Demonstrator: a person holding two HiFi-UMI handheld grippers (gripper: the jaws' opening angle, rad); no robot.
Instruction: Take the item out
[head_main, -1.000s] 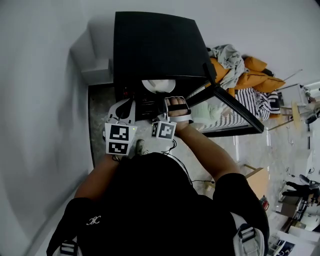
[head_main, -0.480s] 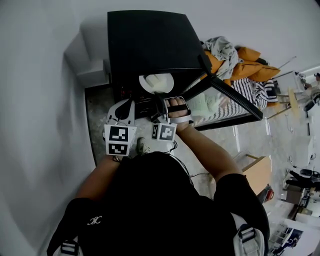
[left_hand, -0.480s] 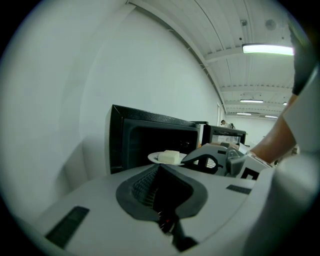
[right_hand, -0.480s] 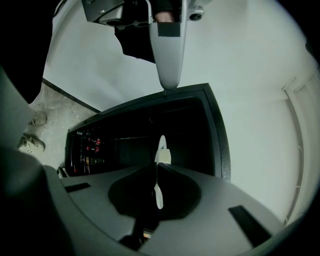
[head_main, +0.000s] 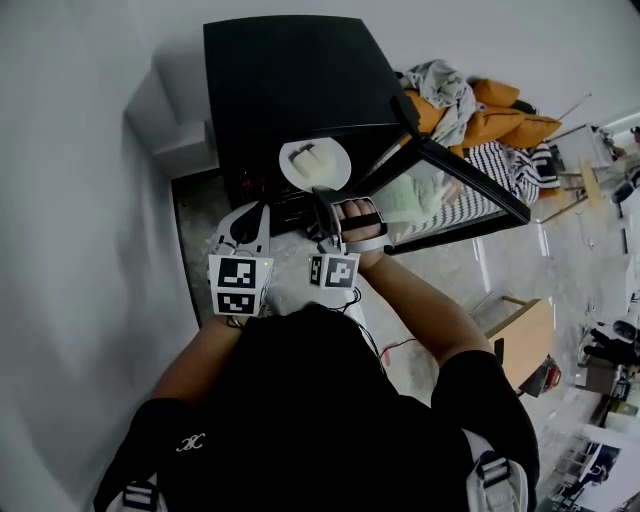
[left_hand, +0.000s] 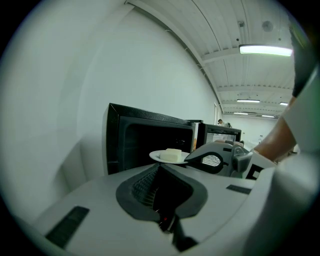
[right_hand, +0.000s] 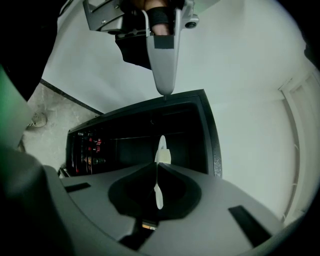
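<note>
At the mouth of an open black microwave (head_main: 290, 90), a person's right gripper (head_main: 325, 195) is clamped on the near rim of a white plate (head_main: 315, 165) carrying two pale blocks of food (head_main: 313, 160). The plate sits roughly level at the front of the opening, though whether it is fully clear of the cavity cannot be told. The right gripper view shows the rim edge-on, pinched between the jaws, with nothing supporting the far side. The left gripper (head_main: 245, 215) hangs just beside it, jaws together and empty, taking no share of the load. The microwave's glass door (head_main: 450, 195) stands swung out to the person's right. The main risk appears to be the single-edge hold: the weight of the plate and food hangs beyond the jaws, so a jolt or a turn of the wrist could tip the plate and send the food sliding off, or work the smooth rim loose altogether. A hasty pull could also knock the plate against the door frame or the idle left gripper close by.
</note>
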